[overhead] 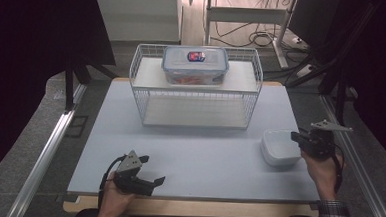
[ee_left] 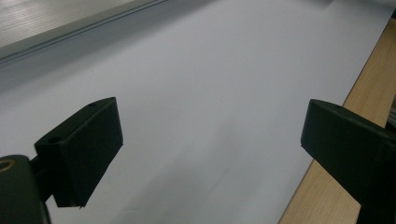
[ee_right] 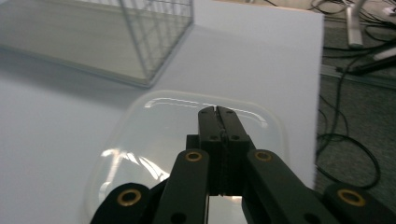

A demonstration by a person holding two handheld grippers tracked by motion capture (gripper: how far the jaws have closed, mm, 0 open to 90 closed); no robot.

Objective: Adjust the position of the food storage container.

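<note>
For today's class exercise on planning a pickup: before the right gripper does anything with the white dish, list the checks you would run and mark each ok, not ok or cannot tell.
1. Right gripper open enough to take the dish rim: not ok, its jaws are shut together.
2. Right gripper positioned over the white dish: ok, its tips sit above the dish.
3. Dish empty: ok, nothing inside it in the right gripper view.
4. Left gripper out of the way: ok, open at the table's near edge, far from the dish.
5. Wire rack lower shelf free: ok; the lidded container sits on top.
6. Dish weight or slipperiness: cannot tell.
</note>
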